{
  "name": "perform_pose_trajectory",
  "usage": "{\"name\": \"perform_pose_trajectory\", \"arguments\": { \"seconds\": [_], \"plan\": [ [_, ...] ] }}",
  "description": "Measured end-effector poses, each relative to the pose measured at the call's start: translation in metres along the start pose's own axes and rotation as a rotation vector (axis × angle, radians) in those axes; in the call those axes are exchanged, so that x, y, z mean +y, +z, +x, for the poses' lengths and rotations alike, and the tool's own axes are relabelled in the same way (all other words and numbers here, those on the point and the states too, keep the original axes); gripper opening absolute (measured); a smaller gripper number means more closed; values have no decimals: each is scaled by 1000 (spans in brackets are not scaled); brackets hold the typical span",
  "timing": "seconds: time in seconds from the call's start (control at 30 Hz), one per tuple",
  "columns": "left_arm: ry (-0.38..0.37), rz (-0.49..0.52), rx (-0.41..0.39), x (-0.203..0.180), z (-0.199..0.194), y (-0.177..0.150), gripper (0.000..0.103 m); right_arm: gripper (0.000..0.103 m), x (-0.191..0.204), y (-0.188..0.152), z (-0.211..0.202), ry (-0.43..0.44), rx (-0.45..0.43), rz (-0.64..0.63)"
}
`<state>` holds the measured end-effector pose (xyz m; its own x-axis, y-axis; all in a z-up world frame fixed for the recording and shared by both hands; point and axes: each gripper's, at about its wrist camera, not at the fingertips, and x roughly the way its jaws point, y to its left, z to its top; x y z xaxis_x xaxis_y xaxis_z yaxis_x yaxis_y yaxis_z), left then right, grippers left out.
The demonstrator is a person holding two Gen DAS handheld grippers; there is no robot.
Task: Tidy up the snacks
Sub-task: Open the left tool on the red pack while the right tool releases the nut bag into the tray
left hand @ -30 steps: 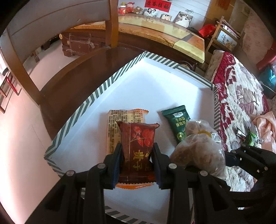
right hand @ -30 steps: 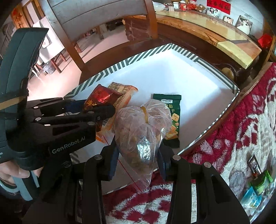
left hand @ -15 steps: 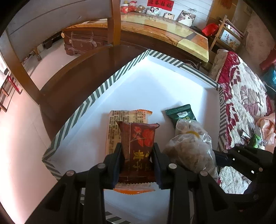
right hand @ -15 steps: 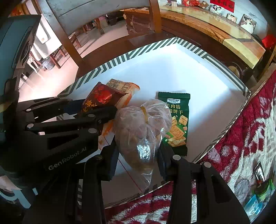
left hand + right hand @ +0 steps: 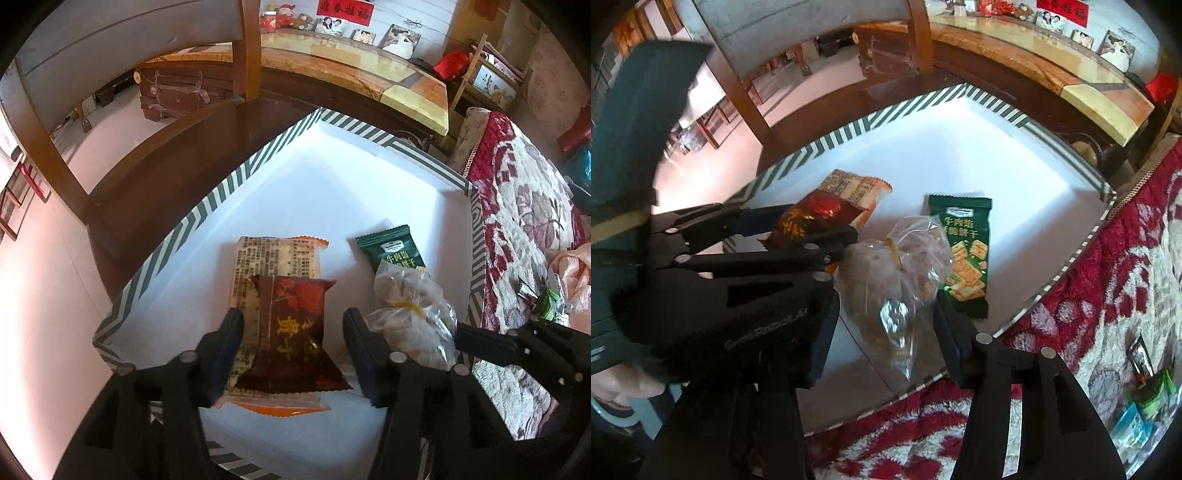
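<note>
Left wrist view: my left claw has just been opening and now stands released around the dark red packet, which lies on the orange packet inside the striped tray; lifting carelessly could drag it askew. Right wrist view: my right claw, also just opened, straddles the clear bag beside the green biscuit packet in the tray, and its loose plastic could snag a pad.

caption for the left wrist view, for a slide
Left gripper opens over dark red snack packet in striped-rim tray.
</note>
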<state>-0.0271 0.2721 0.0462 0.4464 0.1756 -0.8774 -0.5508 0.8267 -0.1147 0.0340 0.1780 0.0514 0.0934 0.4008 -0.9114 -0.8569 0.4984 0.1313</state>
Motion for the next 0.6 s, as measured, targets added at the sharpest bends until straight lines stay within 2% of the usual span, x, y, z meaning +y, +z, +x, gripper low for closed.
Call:
{"name": "perform_pose_trajectory", "arguments": {
  "seconds": [0.03, 0.33, 0.6],
  "plan": [
    [-2, -3, -2, 0, -1, 0, 68, 51, -1, -1, -4, 1, -8, 7],
    [6, 12, -48, -7, -21, -2, 76, 51, -13, -28, -37, 12, -68, 78],
    [-25, 78, -82, -36, -43, -12, 85, 51, -29, -59, -58, -19, -100, 151]
  ]
}}
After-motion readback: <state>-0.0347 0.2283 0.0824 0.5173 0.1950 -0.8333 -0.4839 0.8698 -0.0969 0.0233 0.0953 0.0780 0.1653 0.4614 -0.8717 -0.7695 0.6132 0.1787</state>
